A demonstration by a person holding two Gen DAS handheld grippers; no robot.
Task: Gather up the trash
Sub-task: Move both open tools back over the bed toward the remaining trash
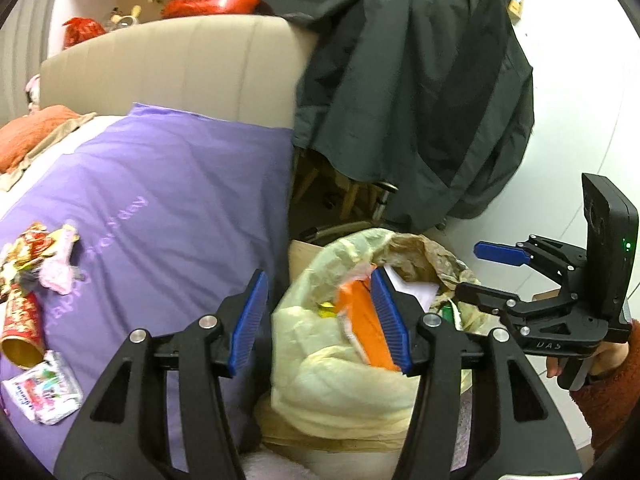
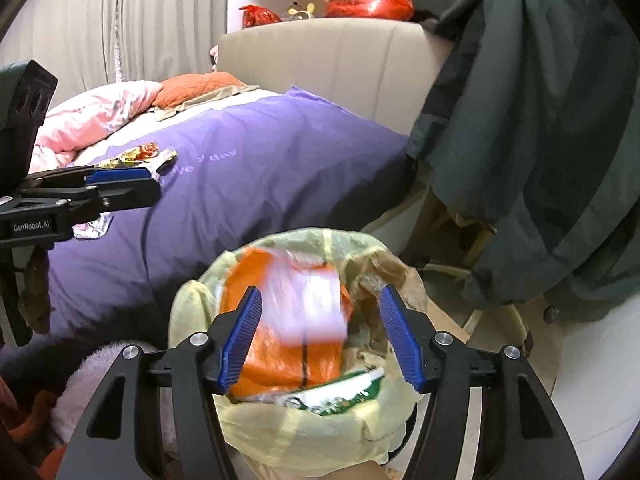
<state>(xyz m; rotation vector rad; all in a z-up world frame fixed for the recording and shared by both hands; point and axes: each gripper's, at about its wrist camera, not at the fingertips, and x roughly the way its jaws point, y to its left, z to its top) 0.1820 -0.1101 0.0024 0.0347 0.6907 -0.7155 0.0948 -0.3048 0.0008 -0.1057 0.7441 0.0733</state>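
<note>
From the left wrist camera, the left claw (image 1: 320, 320) stands open with nothing between its blue pads, hanging over the near edge of the trash bag (image 1: 320, 380) that sits on the floor against the side of the bed (image 1: 180, 200). The litter not yet collected lies well off to this claw's left on the purple cover: a crumpled pile of wrappers (image 1: 38, 256), a red-and-gold tube (image 1: 22, 328) with its long axis running roughly toward the camera, open end nearest, and a white sachet (image 1: 42, 394) just below it. The right claw (image 1: 480, 276) shows at the right edge, over the far side of the bag's mouth, its jaws apart.

From the right wrist camera, the right claw (image 2: 322, 332) is open directly above the bag's mouth; a blurred pale packet (image 2: 312, 304) shows between its fingers, seemingly loose rather than pinched, over an orange packet (image 2: 280, 344). The left claw (image 2: 120, 186) reaches in from the left, with wrappers showing beyond its tip.

Judging from both views, the left claw is much the nearer to the remaining litter; its next reach would go left and over the bed.
</note>
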